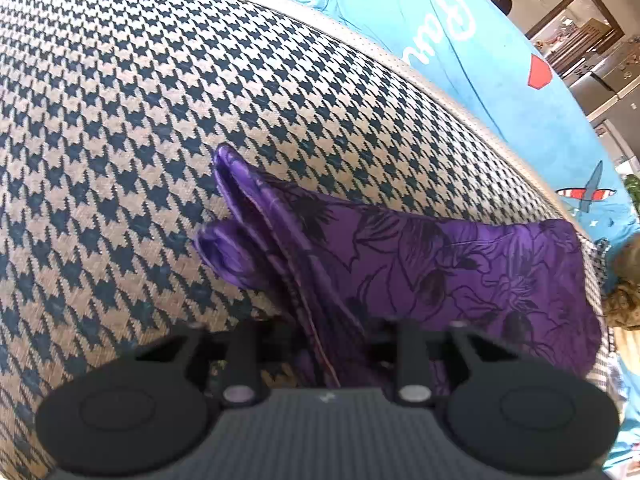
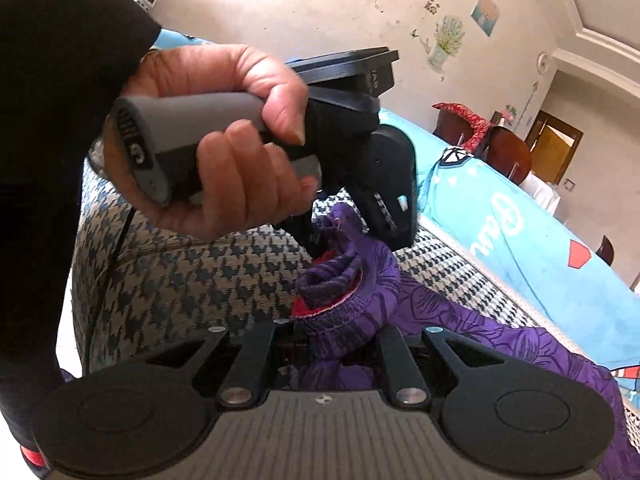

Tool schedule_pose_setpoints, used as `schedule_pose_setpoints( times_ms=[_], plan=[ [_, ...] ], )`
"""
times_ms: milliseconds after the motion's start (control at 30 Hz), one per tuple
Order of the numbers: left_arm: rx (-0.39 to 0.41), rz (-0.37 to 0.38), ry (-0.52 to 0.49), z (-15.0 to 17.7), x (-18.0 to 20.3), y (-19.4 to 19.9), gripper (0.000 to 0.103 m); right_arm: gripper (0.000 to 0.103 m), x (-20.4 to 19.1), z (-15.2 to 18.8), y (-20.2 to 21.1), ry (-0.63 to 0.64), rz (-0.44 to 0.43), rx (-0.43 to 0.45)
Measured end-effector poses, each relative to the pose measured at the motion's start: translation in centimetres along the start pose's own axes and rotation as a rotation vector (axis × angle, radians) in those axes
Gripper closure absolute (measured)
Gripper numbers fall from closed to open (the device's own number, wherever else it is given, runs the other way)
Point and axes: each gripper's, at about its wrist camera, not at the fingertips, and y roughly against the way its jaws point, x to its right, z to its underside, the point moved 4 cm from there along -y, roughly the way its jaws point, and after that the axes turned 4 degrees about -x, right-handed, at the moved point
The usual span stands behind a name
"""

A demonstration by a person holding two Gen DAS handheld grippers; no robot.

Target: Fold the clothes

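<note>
A purple garment (image 1: 440, 272) with a dark flower print lies on a houndstooth cushion (image 1: 160, 120), folded into a long strip with two loose corners sticking up at its left end. Its near edge runs down between the fingers of my left gripper (image 1: 320, 344), which is shut on it. In the right wrist view the purple garment (image 2: 460, 320) bunches at an elastic waistband (image 2: 340, 280) with a red lining. My right gripper (image 2: 332, 344) is shut on that waistband. Just beyond it, a person's hand (image 2: 224, 152) holds the left gripper (image 2: 320, 240), whose tips pinch the same bunched cloth.
A bright blue sheet (image 1: 460, 40) with white lettering and red shapes covers the surface beyond the houndstooth cushion (image 2: 180, 272). Brown chairs (image 2: 508, 152) and a doorway stand at the far right. A black sleeve (image 2: 60, 80) fills the left side.
</note>
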Motion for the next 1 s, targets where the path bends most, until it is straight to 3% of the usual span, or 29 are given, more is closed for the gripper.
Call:
schedule_pose_setpoints(
  times_ms=[267, 467, 767, 1000],
  plan=[
    [0.128, -0.003, -0.078, 0.1, 5.0, -0.1, 0.084, 0.092, 1.3, 0.1, 0.8, 0.005, 0.058, 0.026],
    [0.193, 0.027, -0.131, -0.7, 9.9, 1.0, 0.084, 0.092, 4.5, -0.2, 2.9, -0.047, 0.133, 0.066],
    [0.228, 0.043, -0.274, -1.6, 20.1, 1.9, 0.084, 0.092, 11.8, -0.4, 6.4, -0.182, 0.252, 0.119],
    [0.219, 0.071, -0.348, -1.9, 27.0, 0.7, 0.084, 0.092, 17.3, 0.9, 8.5, -0.218, 0.338, 0.138]
  ],
)
